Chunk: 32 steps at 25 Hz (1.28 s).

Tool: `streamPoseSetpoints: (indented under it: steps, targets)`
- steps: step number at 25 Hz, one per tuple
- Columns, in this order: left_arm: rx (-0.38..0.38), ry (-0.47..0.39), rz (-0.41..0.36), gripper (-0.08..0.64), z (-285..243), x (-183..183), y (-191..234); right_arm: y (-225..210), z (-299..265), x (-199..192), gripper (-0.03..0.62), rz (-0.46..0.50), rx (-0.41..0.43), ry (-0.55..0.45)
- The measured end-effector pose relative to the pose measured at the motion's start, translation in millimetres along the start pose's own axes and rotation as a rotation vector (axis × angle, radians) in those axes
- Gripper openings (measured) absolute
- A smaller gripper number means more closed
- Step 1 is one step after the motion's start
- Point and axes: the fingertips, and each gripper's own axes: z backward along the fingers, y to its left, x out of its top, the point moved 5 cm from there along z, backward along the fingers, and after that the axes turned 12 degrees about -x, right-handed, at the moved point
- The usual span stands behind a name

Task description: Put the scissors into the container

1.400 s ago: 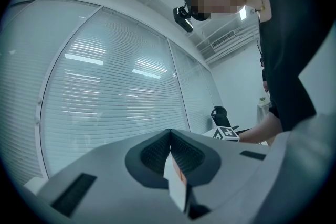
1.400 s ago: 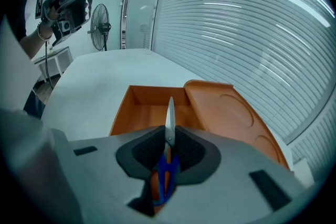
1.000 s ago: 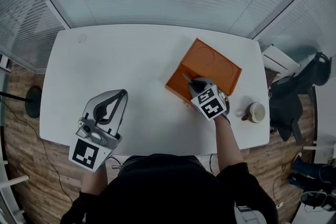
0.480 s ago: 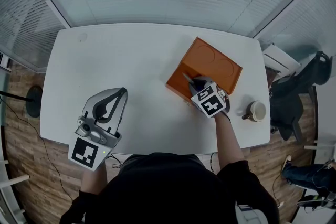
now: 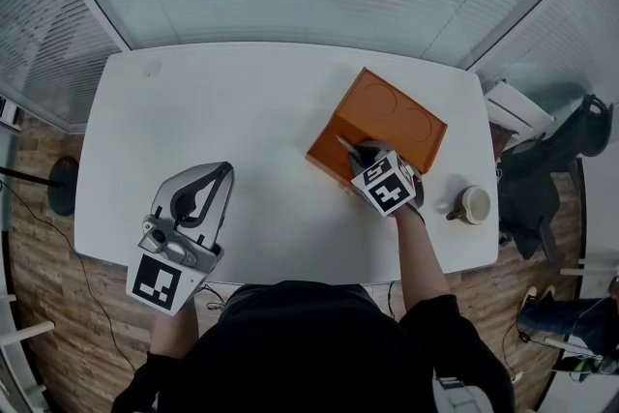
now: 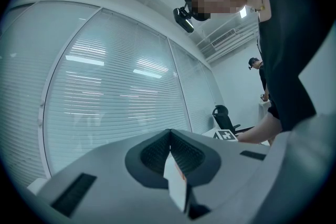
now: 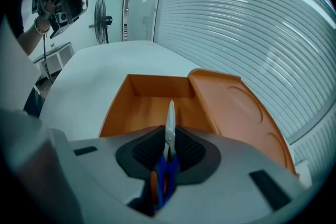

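Now, the slim silver-bladed scissors with blue plastic handles [image 7: 169,134] sit pinched in the right gripper [image 7: 169,148], blades closed. Their tip pokes over the near wall of the open orange plastic container [image 7: 152,107]. The only print is the black-and-white square pattern on that gripper's marker cube [image 5: 387,193]. Well left of the container, the left gripper [image 6: 169,150] has its jaws pressed together.

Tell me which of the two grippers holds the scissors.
The right gripper: its jaws are shut on the scissors, blades pointing over the open orange container. The left gripper, jaws together, holds no scissors.
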Motion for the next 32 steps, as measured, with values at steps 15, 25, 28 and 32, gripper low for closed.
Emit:
streamPoseSetpoints:
  steps: [15, 25, 28, 32]
  targets:
    - [0.005, 0.001, 0.004, 0.014, 1.7, -0.7, -1.9, 2.1, -3.5, -2.8, 0.065, 0.011, 0.018, 0.023]
    - [0.005, 0.003, 0.005, 0.014, 2.4, -0.9, -2.8, 3.1, -4.9, -2.9, 0.064, 0.011, 0.026, 0.034]
    - [0.005, 0.004, 0.003, 0.012, 2.9, -0.8, -3.0, 3.3, -5.0, -3.3, 0.064, 0.009, 0.028, 0.036]
    - [0.003, 0.006, 0.000, 0.014, 2.6, -0.1, -2.8, 2.7, -5.1, -3.3, 0.065, 0.010, 0.027, 0.036]
